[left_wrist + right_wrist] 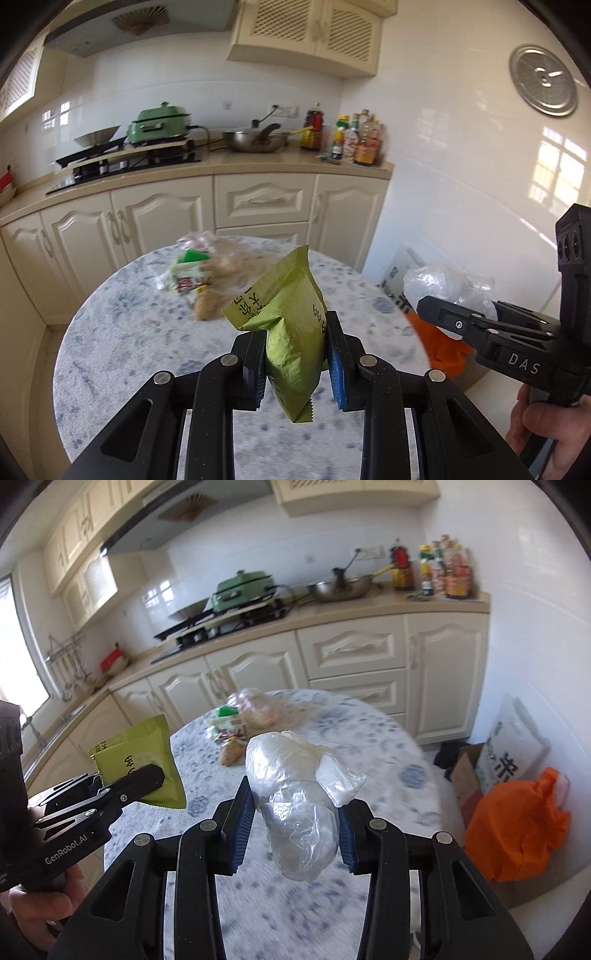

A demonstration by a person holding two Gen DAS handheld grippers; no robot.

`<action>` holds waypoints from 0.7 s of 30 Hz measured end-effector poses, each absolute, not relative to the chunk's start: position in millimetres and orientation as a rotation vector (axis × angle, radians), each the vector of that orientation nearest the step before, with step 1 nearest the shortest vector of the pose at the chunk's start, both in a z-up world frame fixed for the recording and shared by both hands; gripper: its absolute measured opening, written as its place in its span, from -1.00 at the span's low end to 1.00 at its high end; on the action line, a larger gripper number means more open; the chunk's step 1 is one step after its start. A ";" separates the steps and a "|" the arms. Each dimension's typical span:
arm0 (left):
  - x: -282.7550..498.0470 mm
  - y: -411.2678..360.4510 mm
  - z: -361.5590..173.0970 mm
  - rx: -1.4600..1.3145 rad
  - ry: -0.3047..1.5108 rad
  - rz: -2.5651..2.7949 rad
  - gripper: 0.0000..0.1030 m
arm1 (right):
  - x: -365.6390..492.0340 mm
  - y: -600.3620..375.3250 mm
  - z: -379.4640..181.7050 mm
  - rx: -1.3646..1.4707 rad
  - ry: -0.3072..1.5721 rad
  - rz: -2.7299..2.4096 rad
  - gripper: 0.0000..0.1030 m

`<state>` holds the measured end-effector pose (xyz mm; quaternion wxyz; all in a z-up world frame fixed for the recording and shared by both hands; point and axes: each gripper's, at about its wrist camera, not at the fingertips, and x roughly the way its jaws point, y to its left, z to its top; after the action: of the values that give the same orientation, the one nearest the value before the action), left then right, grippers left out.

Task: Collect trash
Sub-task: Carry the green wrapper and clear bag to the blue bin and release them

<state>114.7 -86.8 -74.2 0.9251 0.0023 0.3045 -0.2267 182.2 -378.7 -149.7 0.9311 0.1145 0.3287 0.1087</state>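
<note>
My left gripper (295, 354) is shut on a green snack wrapper (288, 314) and holds it above the round marble table (129, 350). My right gripper (291, 830) is shut on a crumpled clear plastic bag (295, 794), also above the table. In the left wrist view the right gripper (461, 317) is at the right with the clear bag (443, 284). In the right wrist view the left gripper (122, 786) is at the left with the green wrapper (144, 753). More trash (195, 273) lies at the table's far side: a small carton, plastic wrap and a brown lump.
An orange bag (517, 830) sits on the floor right of the table, beside a cardboard box (465, 775) and a white sack (513, 746). Cream cabinets (258, 199) and a counter with stove, wok and bottles run behind the table.
</note>
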 end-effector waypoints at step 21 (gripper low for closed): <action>95.5 -233.0 -64.6 0.114 0.671 -0.815 -0.54 | 85.1 -547.6 -164.7 0.387 0.652 -0.168 -0.22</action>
<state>95.5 -233.0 -64.6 0.8622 0.0545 0.3200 -0.3888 85.1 -547.6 -164.7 0.9255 0.1886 0.3180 -0.0818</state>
